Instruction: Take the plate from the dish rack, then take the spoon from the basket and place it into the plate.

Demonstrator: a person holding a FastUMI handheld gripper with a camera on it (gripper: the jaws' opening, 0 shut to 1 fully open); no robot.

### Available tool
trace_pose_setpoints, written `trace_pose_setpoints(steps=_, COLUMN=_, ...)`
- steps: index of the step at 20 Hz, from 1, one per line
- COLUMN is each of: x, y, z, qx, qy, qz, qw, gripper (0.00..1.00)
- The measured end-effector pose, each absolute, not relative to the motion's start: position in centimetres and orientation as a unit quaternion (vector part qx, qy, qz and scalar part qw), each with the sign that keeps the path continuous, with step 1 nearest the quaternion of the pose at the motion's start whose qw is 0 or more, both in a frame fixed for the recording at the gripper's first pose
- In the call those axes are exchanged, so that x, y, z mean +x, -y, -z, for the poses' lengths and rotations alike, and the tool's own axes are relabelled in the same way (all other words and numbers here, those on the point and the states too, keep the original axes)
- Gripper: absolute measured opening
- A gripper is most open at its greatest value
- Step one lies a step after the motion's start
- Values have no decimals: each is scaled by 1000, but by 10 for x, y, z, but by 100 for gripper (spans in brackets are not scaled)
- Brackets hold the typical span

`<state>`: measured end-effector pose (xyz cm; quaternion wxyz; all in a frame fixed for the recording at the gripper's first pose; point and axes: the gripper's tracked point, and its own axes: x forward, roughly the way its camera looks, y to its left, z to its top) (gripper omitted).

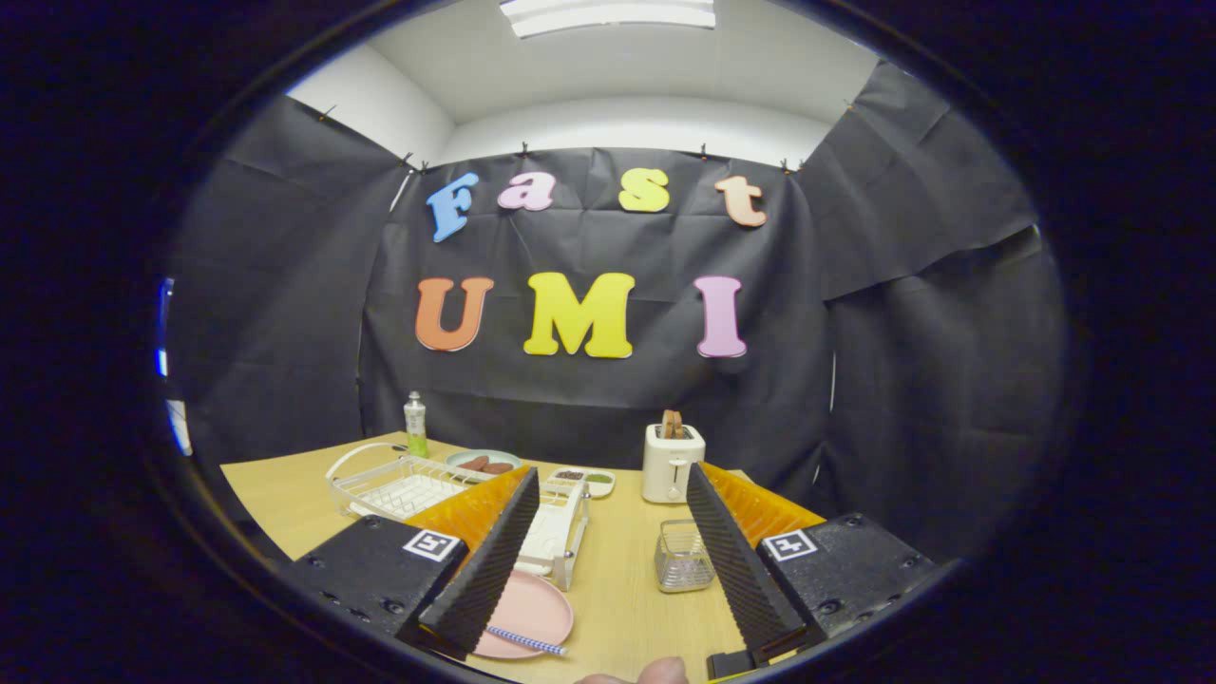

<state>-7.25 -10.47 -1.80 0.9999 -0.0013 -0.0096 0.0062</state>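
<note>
1. Your gripper (613, 494) hangs above the wooden table (617, 589) with its two fingers spread wide apart and nothing held between them; they rise from the lower part of the frame.
2. The pink plate (532, 608) lies flat on the table at the lower left of centre, partly hidden under your left finger (484, 560).
3. A spoon with a blue-and-white striped handle (527, 642) rests on the plate's near edge, the handle pointing to the right; its bowl is hidden behind the finger.
4. The white dish rack (399, 489) stands on the table left of centre, beyond the plate, its near end running just behind the left finger.
5. A small wire basket (682, 556) sits just beside your right finger (736, 556), right of centre.
6. Farther back, a white toaster (672, 461) holds bread in its slot; a green bottle (415, 425), a pale dish with brown pieces (483, 462) and a small two-part tray (587, 479) line the far edge.
7. A fingertip of a person (655, 673) shows at the bottom centre.
</note>
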Motion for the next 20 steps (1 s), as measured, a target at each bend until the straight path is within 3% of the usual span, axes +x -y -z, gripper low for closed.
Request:
trace_pose_setpoints(steps=7, x=-104, y=91, z=26, qx=-25, qy=50, qz=1, qw=998, gripper=100)
trace_pose_setpoints(steps=20, x=-104, y=78, z=37, qx=-11, qy=43, qz=-11, qw=999, gripper=100)
